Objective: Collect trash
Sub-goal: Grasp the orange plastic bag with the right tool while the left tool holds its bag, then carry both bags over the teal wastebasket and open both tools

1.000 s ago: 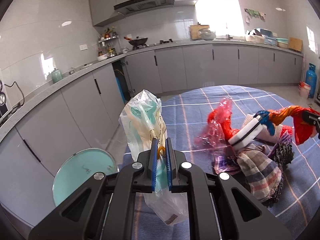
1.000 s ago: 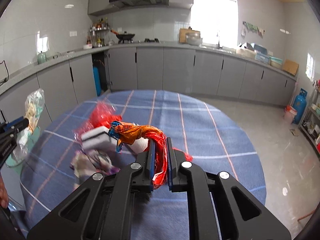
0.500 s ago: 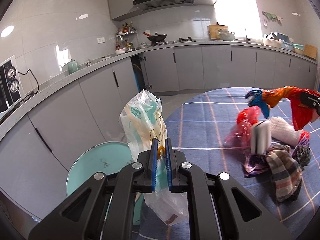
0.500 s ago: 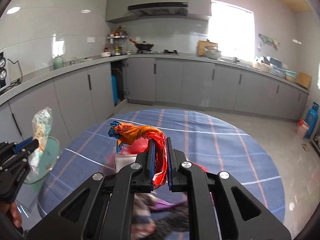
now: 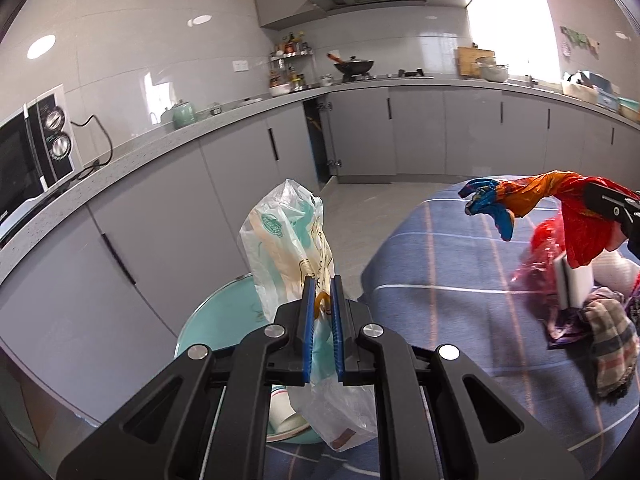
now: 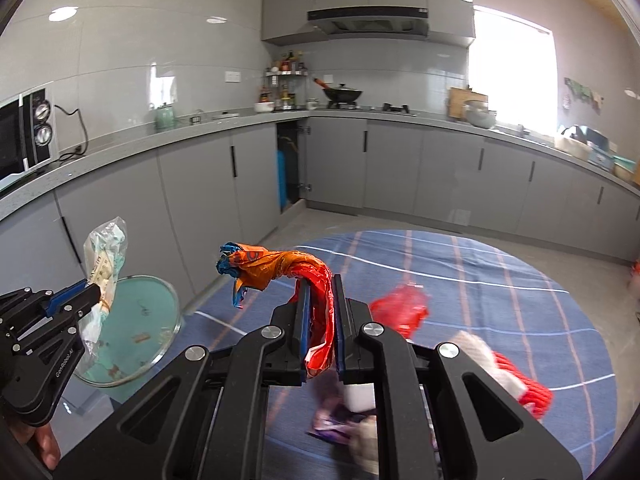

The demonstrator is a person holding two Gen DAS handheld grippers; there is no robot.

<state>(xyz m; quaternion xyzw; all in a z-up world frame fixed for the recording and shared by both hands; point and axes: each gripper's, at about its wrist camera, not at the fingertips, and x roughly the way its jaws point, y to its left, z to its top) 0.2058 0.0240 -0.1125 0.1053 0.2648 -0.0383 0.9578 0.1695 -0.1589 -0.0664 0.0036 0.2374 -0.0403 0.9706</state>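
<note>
Your left gripper pinches a bag over the bin; right gripper pinches a wrapper. Neither is dropped yet; rubbish remains on the desk.

Home kitchen: range hood, wok, cabinets.

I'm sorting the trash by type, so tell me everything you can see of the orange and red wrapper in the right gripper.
The orange and red wrapper looks like thin, crinkly, glossy plastic, twisted into a rope. It runs red at the pinched end, orange along the middle, and ends in a crumpled blue tip. The right gripper is shut on its red part, holding it in the air above the blue checked tablecloth; the free end arches up and out to the left. Nothing else touches it.
</note>
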